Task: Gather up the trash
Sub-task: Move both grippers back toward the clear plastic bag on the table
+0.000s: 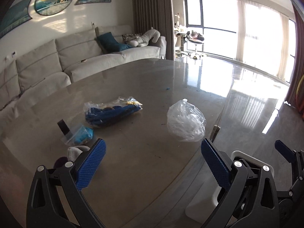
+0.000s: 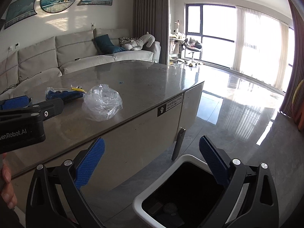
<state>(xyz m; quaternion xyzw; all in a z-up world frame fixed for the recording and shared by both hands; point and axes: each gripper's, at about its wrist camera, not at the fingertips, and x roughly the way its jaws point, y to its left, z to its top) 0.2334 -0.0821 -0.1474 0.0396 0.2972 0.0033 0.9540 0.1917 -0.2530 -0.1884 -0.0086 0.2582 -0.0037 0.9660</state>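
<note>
A crumpled clear plastic bag (image 1: 186, 120) lies on the grey table (image 1: 144, 79), just ahead and right of my open, empty left gripper (image 1: 153, 164). A clear packet of blue and yellow items (image 1: 112, 111) lies further left. A small bag with something light blue (image 1: 79, 135) and a grey-white bundle (image 1: 77, 152) sit by my left finger. My right gripper (image 2: 151, 162) is open and empty, above a white bin with a black inside (image 2: 182, 191) on the floor beside the table. The crumpled bag (image 2: 102, 102) and the blue packet (image 2: 63, 93) also show there.
The table's front edge and its metal leg (image 2: 178, 144) stand just left of the bin. The left gripper's body (image 2: 22, 119) shows at the left of the right wrist view. A grey sofa (image 1: 76, 57) lies behind the table; shiny floor and windows lie right.
</note>
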